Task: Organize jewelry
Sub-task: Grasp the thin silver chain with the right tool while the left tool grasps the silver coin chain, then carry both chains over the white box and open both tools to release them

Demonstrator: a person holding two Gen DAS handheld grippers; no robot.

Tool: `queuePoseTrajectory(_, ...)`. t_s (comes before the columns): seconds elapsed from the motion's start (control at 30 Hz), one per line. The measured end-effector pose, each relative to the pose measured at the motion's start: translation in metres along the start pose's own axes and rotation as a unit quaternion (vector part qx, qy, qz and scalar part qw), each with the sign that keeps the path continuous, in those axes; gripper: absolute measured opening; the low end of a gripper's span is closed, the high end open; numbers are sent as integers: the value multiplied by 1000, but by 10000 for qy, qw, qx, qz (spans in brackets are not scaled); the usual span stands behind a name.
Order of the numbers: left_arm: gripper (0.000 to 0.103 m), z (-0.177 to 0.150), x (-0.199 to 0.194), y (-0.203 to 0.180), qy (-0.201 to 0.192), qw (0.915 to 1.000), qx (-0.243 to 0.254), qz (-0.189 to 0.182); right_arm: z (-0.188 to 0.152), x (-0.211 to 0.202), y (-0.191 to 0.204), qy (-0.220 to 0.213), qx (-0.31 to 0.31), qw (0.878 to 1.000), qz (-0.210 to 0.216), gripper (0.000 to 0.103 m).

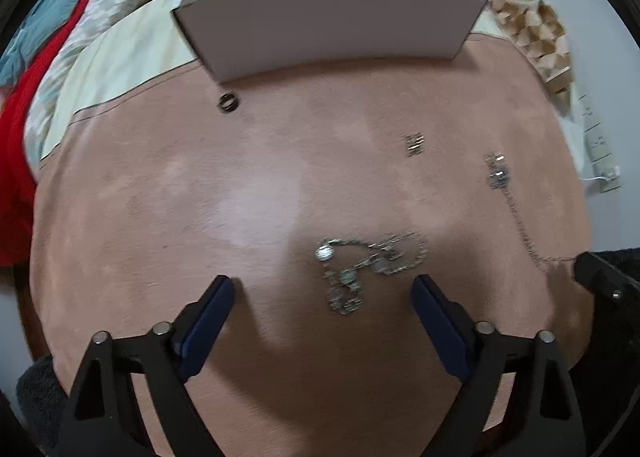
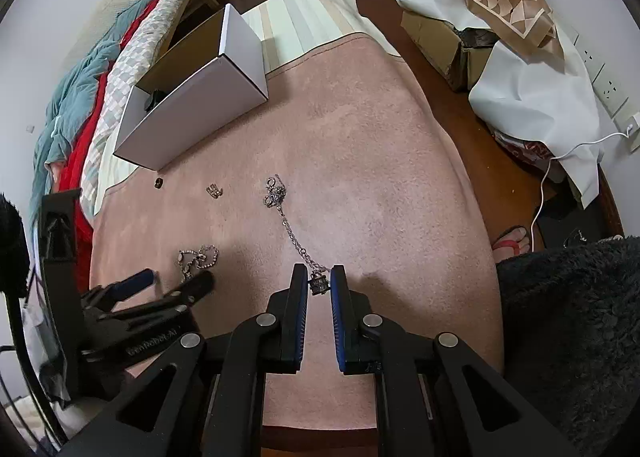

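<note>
Pink carpet (image 2: 360, 145) is strewn with jewelry. Left claw (image 1: 324, 289) is held agape over a tangled bracelet (image 1: 368, 265). Right claw (image 2: 319, 277) is clamped on a chain's pendant (image 2: 319, 283).

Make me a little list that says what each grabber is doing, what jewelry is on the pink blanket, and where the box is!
surface: pink blanket
left gripper: open, over the tangled necklace, not gripping it
right gripper: shut on the charm end of the long chain
loose pieces: dark ring near the box, small silver ring further right
box: white, open top, at the blanket's far edge; something dark inside, too unclear to name
</note>
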State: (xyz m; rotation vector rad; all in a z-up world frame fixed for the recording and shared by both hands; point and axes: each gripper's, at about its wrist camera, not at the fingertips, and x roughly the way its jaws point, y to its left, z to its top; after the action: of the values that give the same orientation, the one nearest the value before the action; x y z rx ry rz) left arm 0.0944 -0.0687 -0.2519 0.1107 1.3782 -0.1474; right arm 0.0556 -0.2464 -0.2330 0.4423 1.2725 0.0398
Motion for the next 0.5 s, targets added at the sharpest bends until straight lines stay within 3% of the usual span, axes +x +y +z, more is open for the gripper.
queuePoseTrajectory(0.03, 76, 2, -2, -2, -21, 10000, 61, -18, 1, 0, 1, -6, 1, 10000, -1, 12)
queuePoseTrajectory(0.1, 39, 5, -9, -4, -132, 9997, 178, -43, 2, 0, 1, -10, -1, 10000, 18, 12)
queuePoseTrajectory(0.13, 4, 7, -11, -5, -115, 9997, 221, -65, 2, 0, 2, -18, -5, 10000, 25, 12)
queuePoseTrajectory(0.27, 2, 12, -10, 6, -51, 9997, 127, -214, 3, -2, 9, -37, -32, 9999, 116, 12)
queuePoseTrajectory(0.5, 1, 10, -53, 26, -503, 9980, -107, -372, 17, -37, 31, -351, -254, 9982, 403, 12)
